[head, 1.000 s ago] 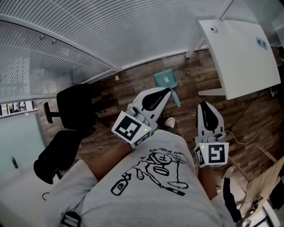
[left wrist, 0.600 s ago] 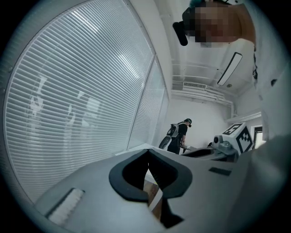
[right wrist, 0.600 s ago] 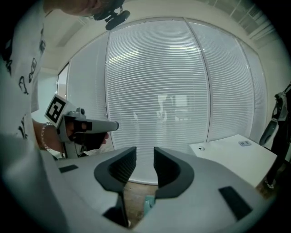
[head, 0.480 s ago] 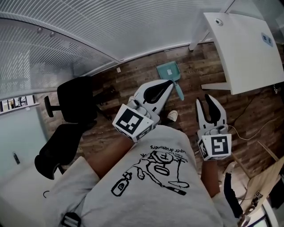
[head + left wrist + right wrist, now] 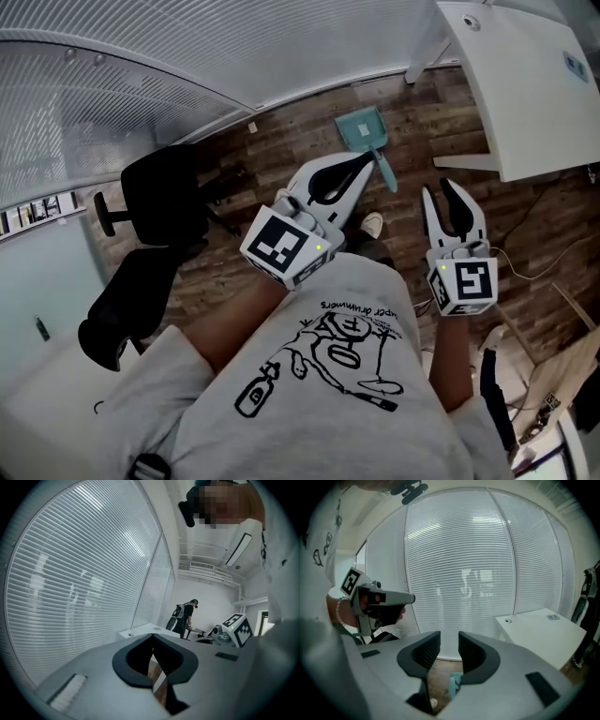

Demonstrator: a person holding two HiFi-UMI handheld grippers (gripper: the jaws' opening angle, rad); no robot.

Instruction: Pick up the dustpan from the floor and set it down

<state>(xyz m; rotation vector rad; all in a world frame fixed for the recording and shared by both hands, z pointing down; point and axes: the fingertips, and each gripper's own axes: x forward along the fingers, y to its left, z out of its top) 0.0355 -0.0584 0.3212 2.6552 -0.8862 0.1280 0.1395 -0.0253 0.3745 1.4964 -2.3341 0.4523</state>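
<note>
The teal dustpan [image 5: 361, 131] lies on the wooden floor near the blind-covered window wall, its handle pointing toward me. My left gripper [image 5: 368, 161] hangs shut above the handle's area in the head view, with nothing in it; its jaws meet in the left gripper view [image 5: 152, 637]. To its right, my right gripper [image 5: 439, 190] is open and empty, well above the floor. Between its parted jaws in the right gripper view [image 5: 449, 639], a piece of the dustpan [image 5: 454, 681] shows far below.
A white table [image 5: 525, 84] stands at the right. A black office chair [image 5: 155, 216] stands at the left. A white shoe [image 5: 372, 225] is below the grippers, and cables [image 5: 525, 272] trail over the floor at the right. A person [image 5: 185, 616] stands far off.
The right gripper's jaws have gone from shut to open. Both grippers have come down a little toward the floor, the right more than the left.
</note>
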